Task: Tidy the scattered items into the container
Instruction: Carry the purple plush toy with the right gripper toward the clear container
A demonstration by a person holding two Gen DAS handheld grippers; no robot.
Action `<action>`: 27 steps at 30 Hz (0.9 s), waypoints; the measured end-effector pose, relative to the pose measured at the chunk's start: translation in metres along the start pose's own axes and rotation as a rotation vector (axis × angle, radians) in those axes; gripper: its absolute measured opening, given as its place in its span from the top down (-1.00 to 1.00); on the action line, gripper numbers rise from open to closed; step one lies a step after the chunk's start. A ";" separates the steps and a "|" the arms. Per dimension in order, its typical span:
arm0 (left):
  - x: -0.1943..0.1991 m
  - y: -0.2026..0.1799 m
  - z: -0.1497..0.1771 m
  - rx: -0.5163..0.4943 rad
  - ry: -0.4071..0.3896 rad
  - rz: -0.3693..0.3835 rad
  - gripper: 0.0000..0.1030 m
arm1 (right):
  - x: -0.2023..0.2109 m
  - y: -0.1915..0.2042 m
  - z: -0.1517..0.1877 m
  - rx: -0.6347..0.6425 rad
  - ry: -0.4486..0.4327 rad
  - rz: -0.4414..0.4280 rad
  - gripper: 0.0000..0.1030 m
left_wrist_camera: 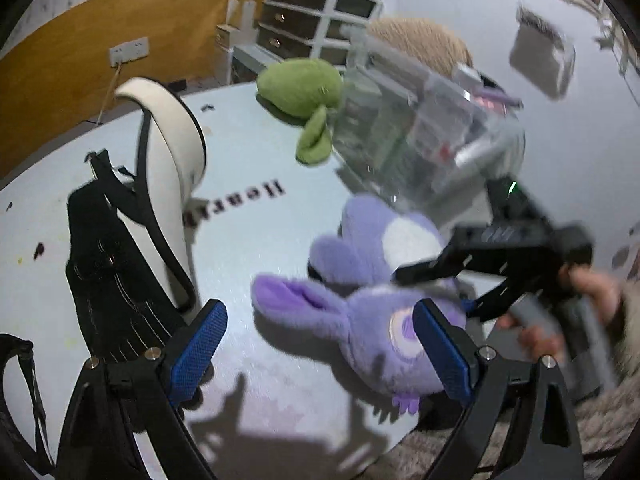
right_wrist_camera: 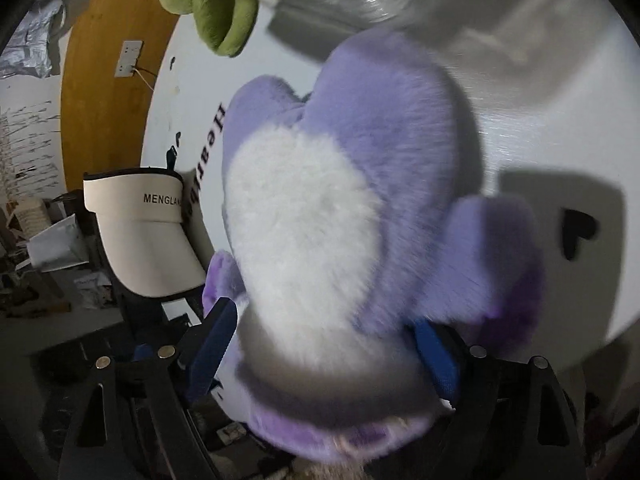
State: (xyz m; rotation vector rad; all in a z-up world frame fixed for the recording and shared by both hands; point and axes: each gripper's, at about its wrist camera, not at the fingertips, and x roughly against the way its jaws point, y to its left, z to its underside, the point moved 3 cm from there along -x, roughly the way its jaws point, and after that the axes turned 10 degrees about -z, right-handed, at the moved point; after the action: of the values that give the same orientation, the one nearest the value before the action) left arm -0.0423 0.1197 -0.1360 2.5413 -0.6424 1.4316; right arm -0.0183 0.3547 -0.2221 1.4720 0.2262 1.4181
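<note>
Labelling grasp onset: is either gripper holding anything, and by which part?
Nothing is clearly held. The left gripper is open and empty. The right gripper straddles the purple plush around its body, jaws wide. The plush lies on the table.

On a pale round tabletop lies a fluffy purple plush rabbit. The left gripper hovers open over its long ear. Beyond sit a green plush toy, a clear plastic container and a cream sun visor.
</note>
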 end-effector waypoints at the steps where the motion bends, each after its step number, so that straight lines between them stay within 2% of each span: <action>1: -0.002 0.000 0.004 -0.006 0.012 -0.006 -0.84 | 0.005 0.001 0.001 0.002 0.012 -0.002 -0.68; 3: -0.008 0.002 0.016 -0.012 0.039 -0.030 -0.84 | 0.020 -0.004 0.001 0.016 0.024 0.005 -0.68; 5: -0.015 0.007 0.029 -0.014 0.065 -0.053 -0.84 | 0.045 0.015 -0.017 0.048 0.003 0.022 -0.68; 7: -0.020 0.010 0.039 -0.014 0.088 -0.071 -0.84 | 0.054 0.013 -0.014 0.090 0.020 0.031 -0.68; 10: -0.033 0.010 0.056 -0.017 0.124 -0.089 -0.84 | 0.032 0.018 -0.006 0.108 0.084 0.039 -0.56; 15: -0.056 0.006 0.067 -0.005 0.181 -0.092 -0.84 | -0.009 0.016 0.019 0.075 0.221 -0.030 -0.55; 18: -0.057 0.015 0.058 0.028 0.162 -0.129 -0.84 | -0.036 0.020 0.027 0.036 0.282 -0.078 -0.55; 21: -0.048 0.028 0.048 0.075 0.149 -0.130 -0.84 | -0.039 0.016 0.034 -0.019 0.312 -0.152 -0.55; 25: -0.032 0.031 0.041 0.071 0.114 -0.115 -0.84 | 0.000 0.013 0.022 0.001 0.188 -0.192 -0.55; 27: -0.028 0.025 0.040 0.053 0.109 -0.097 -0.84 | 0.022 0.010 0.007 0.022 0.082 -0.185 -0.55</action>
State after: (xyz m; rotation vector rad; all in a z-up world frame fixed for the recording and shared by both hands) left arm -0.0352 0.0917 -0.1827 2.4752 -0.4630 1.5606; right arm -0.0114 0.3629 -0.1995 1.3749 0.4196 1.3300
